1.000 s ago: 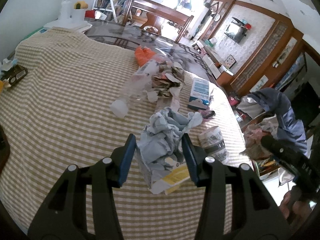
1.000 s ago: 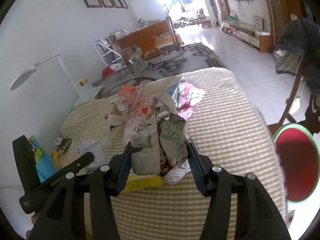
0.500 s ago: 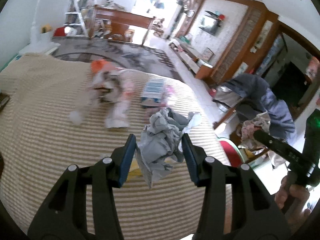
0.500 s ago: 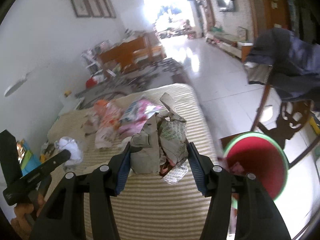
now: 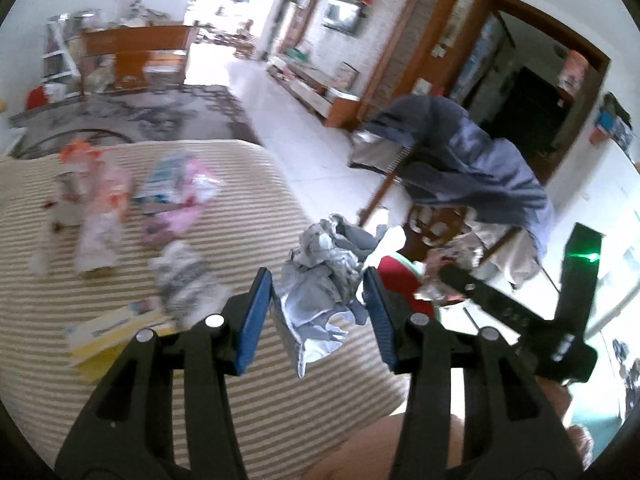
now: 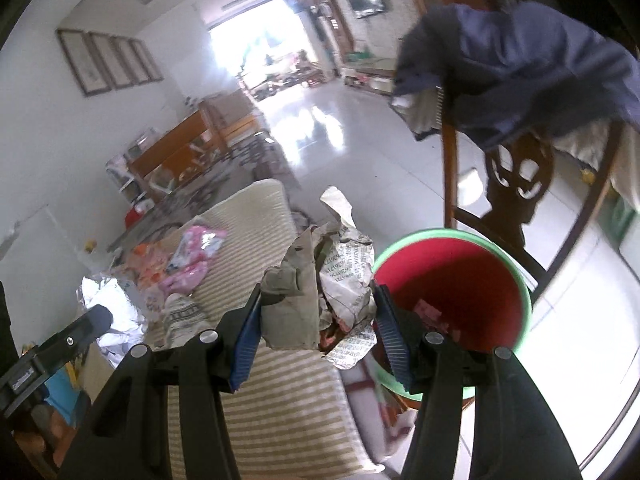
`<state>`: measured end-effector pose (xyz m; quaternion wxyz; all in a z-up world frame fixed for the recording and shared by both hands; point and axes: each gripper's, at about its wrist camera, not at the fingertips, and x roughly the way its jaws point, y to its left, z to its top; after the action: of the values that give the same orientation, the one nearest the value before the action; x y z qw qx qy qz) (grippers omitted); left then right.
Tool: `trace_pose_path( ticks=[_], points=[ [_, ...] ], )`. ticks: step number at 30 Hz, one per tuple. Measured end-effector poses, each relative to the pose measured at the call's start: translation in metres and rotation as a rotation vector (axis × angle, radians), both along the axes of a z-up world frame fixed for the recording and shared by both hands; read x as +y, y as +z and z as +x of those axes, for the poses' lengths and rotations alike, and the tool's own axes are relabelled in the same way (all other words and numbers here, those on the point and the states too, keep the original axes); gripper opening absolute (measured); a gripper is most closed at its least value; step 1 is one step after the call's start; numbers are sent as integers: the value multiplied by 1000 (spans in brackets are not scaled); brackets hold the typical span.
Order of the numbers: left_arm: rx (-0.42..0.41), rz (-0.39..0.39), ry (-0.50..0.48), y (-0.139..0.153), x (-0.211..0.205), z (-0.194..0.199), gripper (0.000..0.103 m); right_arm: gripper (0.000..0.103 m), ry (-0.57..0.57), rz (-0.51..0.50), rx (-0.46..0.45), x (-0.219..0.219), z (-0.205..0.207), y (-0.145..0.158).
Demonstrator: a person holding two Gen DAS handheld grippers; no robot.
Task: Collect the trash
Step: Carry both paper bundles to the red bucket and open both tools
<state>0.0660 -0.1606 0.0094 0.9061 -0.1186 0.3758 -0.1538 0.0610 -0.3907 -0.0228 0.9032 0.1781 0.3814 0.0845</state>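
Through my left wrist camera, my left gripper (image 5: 318,312) is clamped on a pale blue-grey crumpled wad (image 5: 324,280), pinched between the two blue pads at centre frame; a loose tail of it hangs down below the fingers, so its long axis runs roughly top to bottom in the picture. The striped table (image 5: 120,360) fills the left half, with more trash (image 5: 120,200) lying blurred toward the upper left. Just right of my wad, partly hidden behind it, a sliver of the red bin (image 5: 400,280) shows off the table's edge. My other tool reaches in from the right, holding its own crumple above that spot.

Through my right wrist camera, my right gripper (image 6: 316,320) is closed on a brown-and-printed paper bundle (image 6: 320,292), standing taller than it is wide, its peak pointing to the top of the frame. The red bin with its green rim (image 6: 520,292) sits immediately right of the fingers, its mouth open upward and facing me, below a chair draped with a blue jacket (image 6: 520,80). The right pad already overlaps the bin's near rim in the picture, so I judge this hand the nearer one: the bundle needs only a short carry rightward before letting go. My left wad has further to go, rightward past the table edge.
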Motion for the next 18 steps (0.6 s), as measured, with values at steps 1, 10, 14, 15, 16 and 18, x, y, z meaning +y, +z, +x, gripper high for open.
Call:
trace_pose_path(
  ticks=[1,10,14,15,16,18],
  points=[
    [0,4,-20,0,-8,4,45,53,-11,2,4,-4,0,-2],
    [102,-19,-178,-19,-73,48,45,53,-94,16,33,-32,4,-23],
    [140,-2,-254,-30,-98,60,65,62,-141,11,54,-42,6,-35],
    [134,4,-249,-31,-101,61,71,69,-158,14,60,-46,7,-38],
    [131,-1,-245,-31,-103,61,74,69,-173,21,64,-49,7,-41],
    [143,-34,-239,-34,-103,62,74,69,-191,24,70,-55,6,-45]
  ],
)
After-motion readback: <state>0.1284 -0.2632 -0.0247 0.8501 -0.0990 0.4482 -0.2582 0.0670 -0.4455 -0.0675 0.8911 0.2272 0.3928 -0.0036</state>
